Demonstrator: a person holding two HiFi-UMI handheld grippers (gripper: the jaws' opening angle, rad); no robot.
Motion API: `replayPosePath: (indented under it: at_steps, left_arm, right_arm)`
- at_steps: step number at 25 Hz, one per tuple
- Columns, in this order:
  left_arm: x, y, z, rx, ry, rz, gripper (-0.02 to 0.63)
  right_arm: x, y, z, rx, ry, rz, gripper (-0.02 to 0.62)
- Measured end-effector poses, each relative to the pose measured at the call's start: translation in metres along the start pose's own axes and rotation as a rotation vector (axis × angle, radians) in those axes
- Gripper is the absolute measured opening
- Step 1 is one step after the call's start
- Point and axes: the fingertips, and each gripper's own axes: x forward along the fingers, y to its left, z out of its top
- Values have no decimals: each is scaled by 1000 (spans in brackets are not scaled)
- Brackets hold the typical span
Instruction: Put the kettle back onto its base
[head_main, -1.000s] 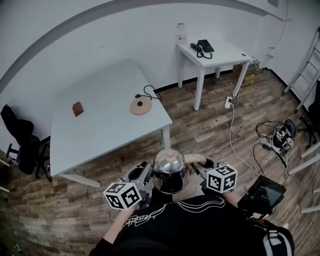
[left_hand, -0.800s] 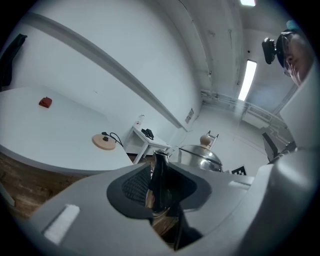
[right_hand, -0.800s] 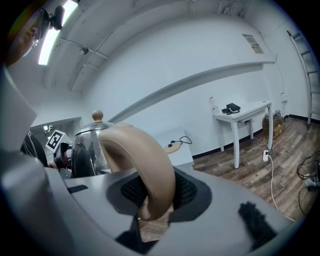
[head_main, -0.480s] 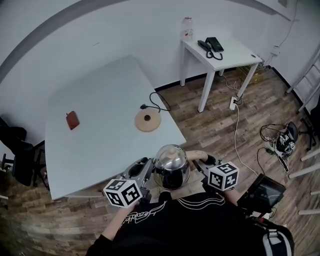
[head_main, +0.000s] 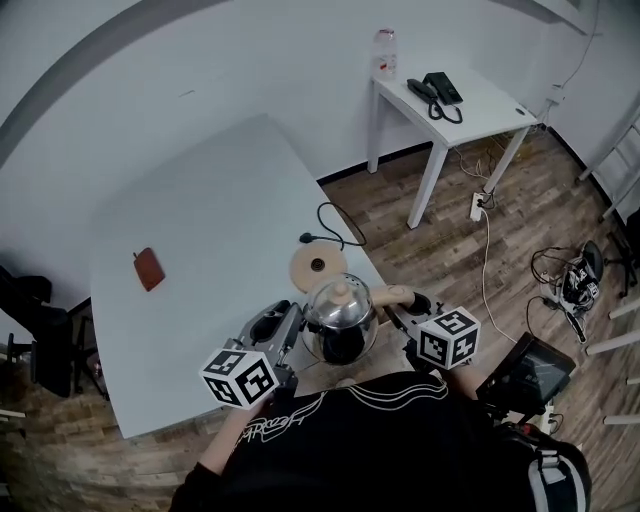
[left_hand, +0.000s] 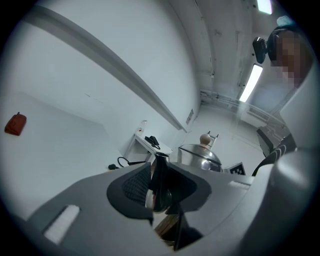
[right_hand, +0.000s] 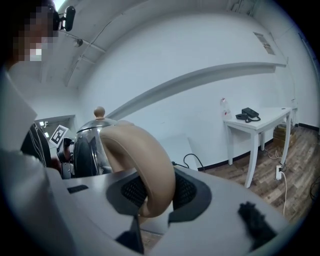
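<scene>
Steel spout (left_hand: 159, 176) pinched in left gripper (head_main: 284, 334); kettle (head_main: 340, 316) held aloft at table (head_main: 200, 220) edge, now just short of base (head_main: 318, 267), nearer than a second ago; tan handle (right_hand: 150, 165) clamped in right gripper (head_main: 400, 314). Remaining: centre, lower.

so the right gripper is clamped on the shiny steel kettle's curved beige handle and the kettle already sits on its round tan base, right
One thing is off. The right gripper is clamped on the curved beige handle, but the head view shows the shiny steel kettle held short of its round tan base, which lies bare on the pale grey table.
</scene>
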Motion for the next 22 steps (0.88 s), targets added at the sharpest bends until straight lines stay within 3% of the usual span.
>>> replayPosePath:
  at_steps: [6, 17, 22]
  left_arm:
    - [32, 53, 44, 53, -36, -33, 89]
    - [74, 90, 50, 135, -32, -26, 86]
    - [107, 123, 46, 115, 3, 20, 86]
  right_arm:
    - [64, -14, 35, -75, -24, -22, 97]
    - [118, -47, 36, -125, 47, 12, 97]
    - [160, -78, 31, -132, 108, 8, 97]
